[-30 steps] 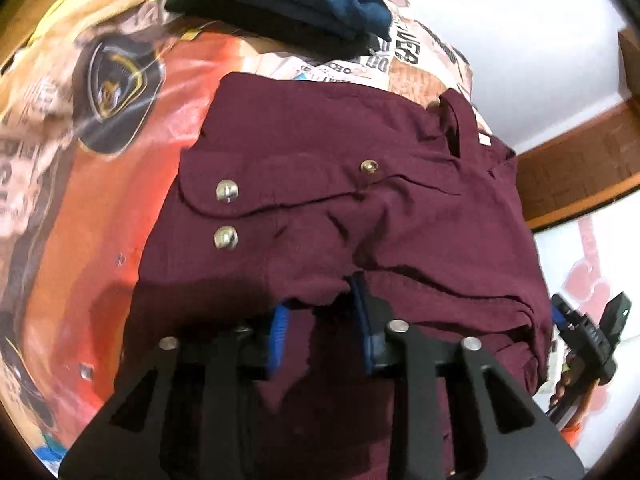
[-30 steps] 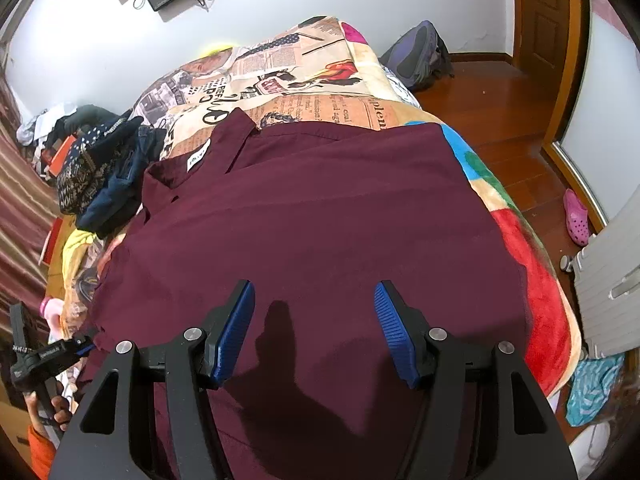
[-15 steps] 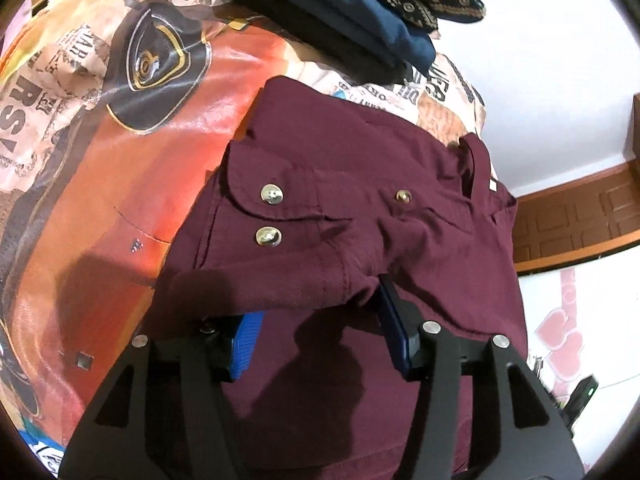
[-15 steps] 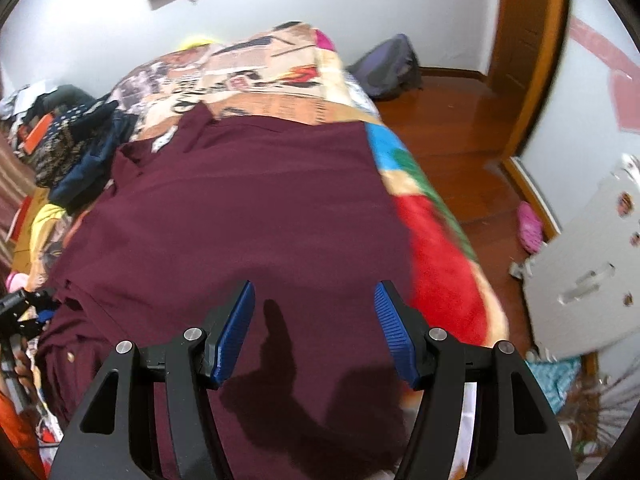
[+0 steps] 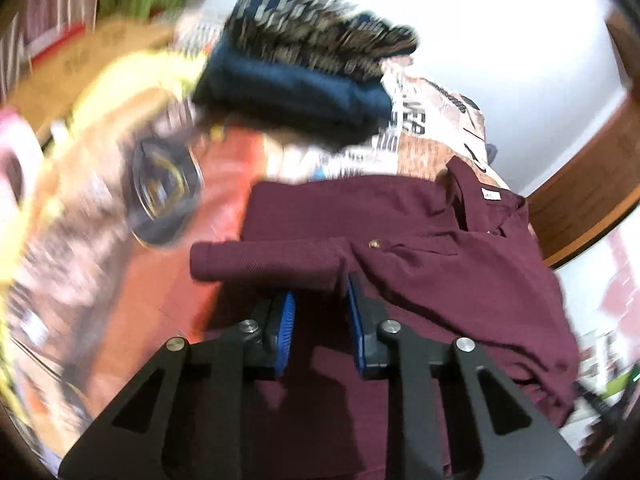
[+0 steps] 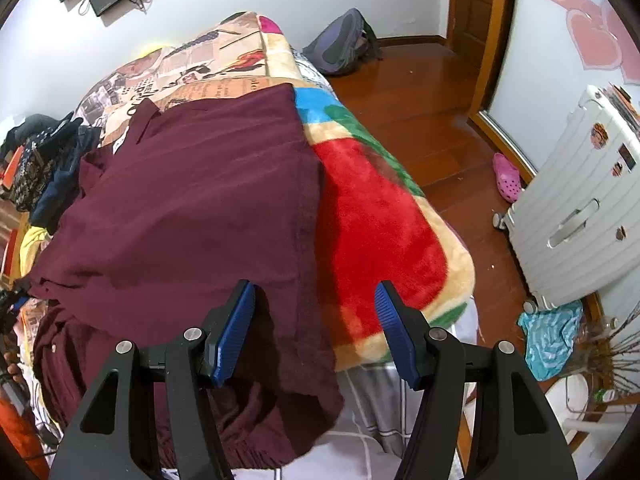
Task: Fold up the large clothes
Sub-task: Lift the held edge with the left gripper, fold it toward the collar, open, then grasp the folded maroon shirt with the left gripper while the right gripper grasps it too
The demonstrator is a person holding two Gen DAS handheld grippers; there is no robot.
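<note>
In the left wrist view, the left gripper (image 5: 318,322) is showing its black angular frame and ribbed blue pads (image 5: 285,328). The pads are standing a little apart, with maroon cloth between and in front of them, but I cannot tell if they are pinching the fabric. Just beyond the fingertips a folded sleeve (image 5: 268,260) of the maroon shirt (image 5: 440,280) is lying as a soft, thick band with a rounded cuff at its left end. A small metal snap button (image 5: 374,244) is shining on the chest, and farther right the collar with a white label (image 5: 491,195) is standing up slightly. The shirt is resting on a fleecy printed blanket (image 5: 120,220), blurred here, and far behind it a pile of dark blue and patterned folded clothes (image 5: 304,68) is sitting.

In the right wrist view, the right gripper (image 6: 314,330) is hovering with its fingers wide apart and nothing between them. Under its left finger the woven, matte shirt (image 6: 192,208) is spreading flat over the bed, with its near edge hanging over the side and its straight right edge running far along the plush red, green and blue blanket (image 6: 380,232). To the right, on the glossy wooden floor (image 6: 432,128), a white ribbed hard suitcase (image 6: 580,216), a pink clog (image 6: 506,176) and, farther, a grey backpack (image 6: 340,52) are lying.
</note>
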